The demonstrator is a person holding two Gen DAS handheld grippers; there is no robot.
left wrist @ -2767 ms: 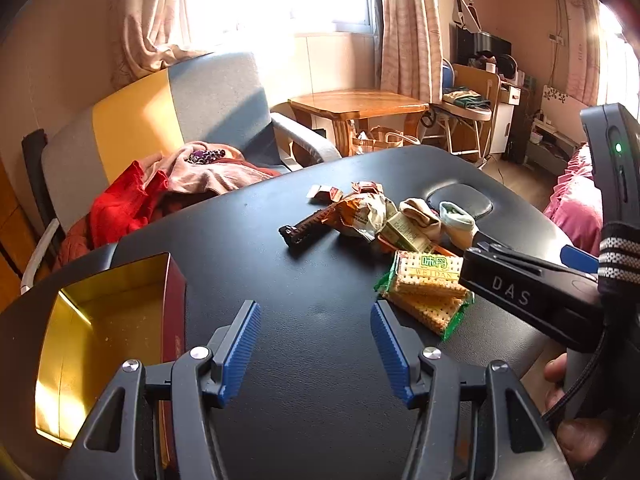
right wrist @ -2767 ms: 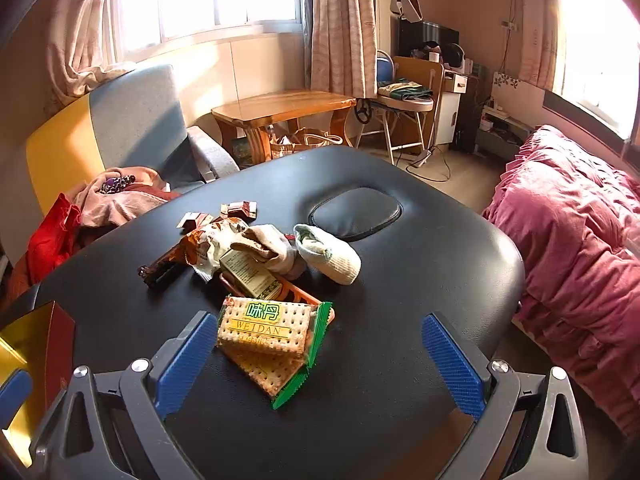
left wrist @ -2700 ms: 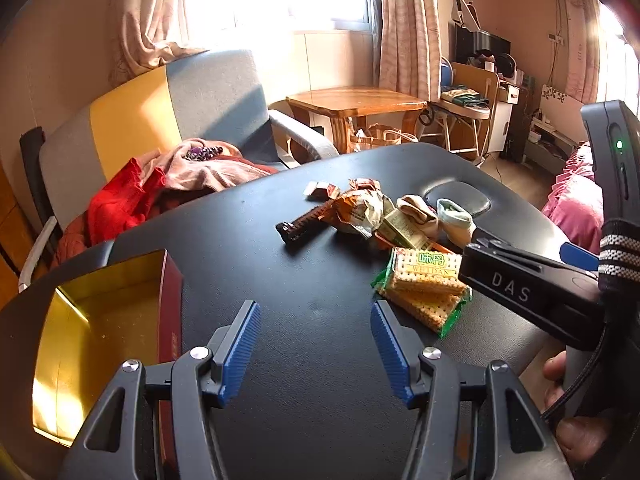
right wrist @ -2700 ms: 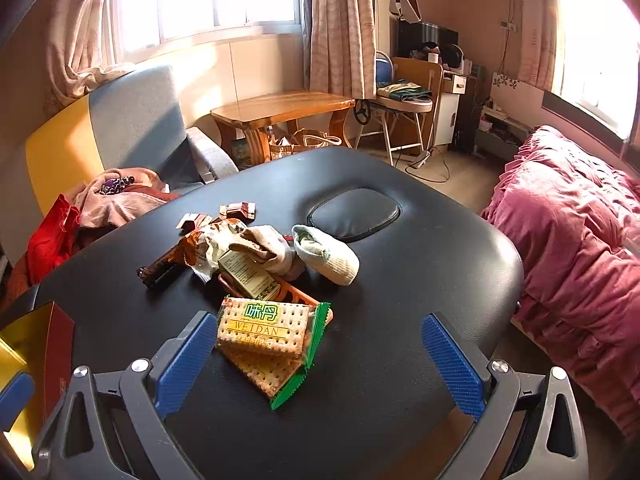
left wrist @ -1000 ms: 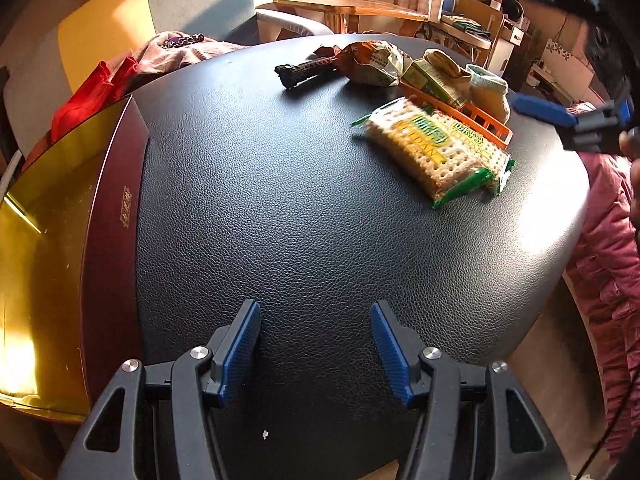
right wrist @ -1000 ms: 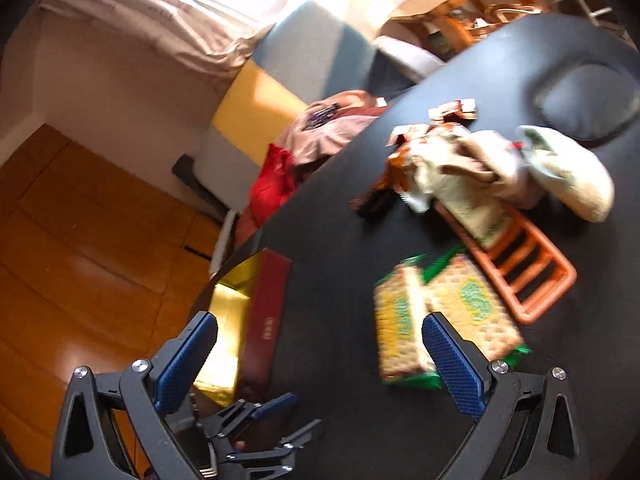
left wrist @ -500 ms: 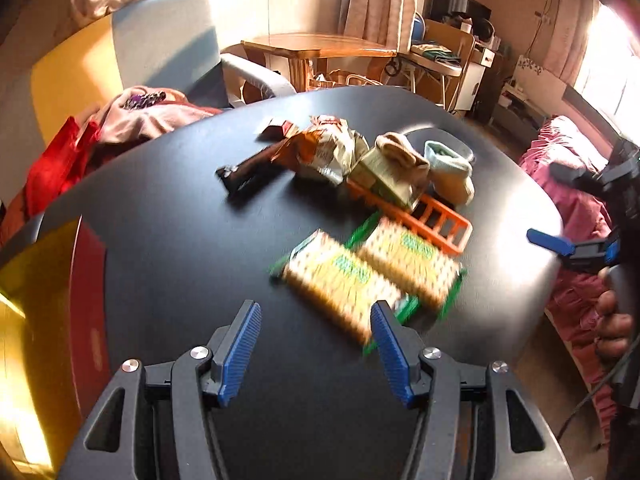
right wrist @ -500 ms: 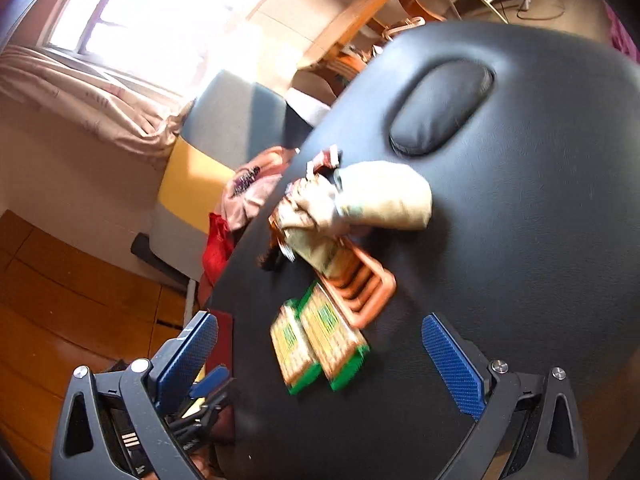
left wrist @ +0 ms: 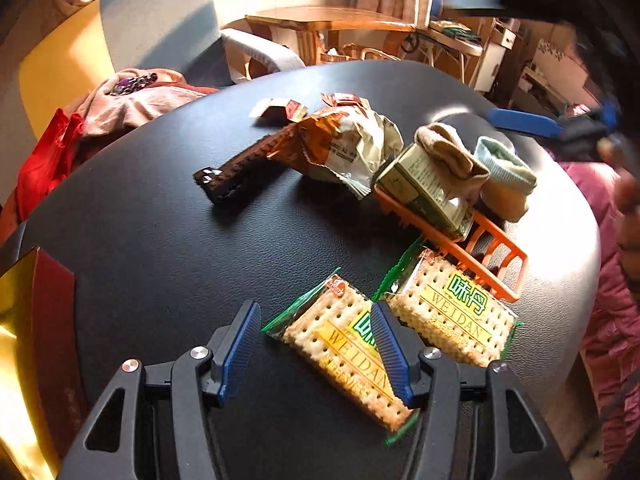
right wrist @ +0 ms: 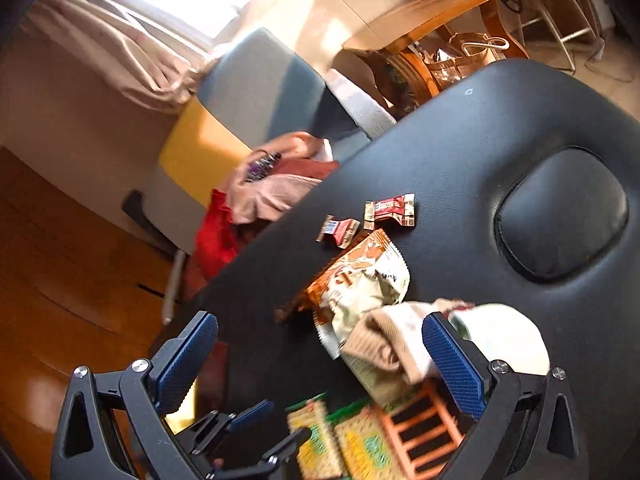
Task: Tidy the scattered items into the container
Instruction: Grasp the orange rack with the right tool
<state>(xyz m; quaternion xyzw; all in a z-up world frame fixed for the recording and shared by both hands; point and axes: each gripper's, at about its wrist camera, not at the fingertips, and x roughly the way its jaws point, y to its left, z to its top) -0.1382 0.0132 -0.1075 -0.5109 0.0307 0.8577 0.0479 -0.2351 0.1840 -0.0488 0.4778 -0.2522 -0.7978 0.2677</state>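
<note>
Your left gripper (left wrist: 314, 346) and right gripper (right wrist: 320, 354) both stand agape, empty. The near cracker pack (left wrist: 340, 344) looks light, brittle: grip its long edges gently.

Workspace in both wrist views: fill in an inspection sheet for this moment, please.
Surface: black padded table.
Job's things: two cracker packs, orange rack, crumpled snack bag, brown bar, socks, two small candies; gold-lined box at left edge.
Clutter: nothing seen.
Grippers: left gripper open over a cracker pack; right gripper open above the pile.
Cables: nothing seen.
Surroundings: armchair with clothes, wooden table.
</note>
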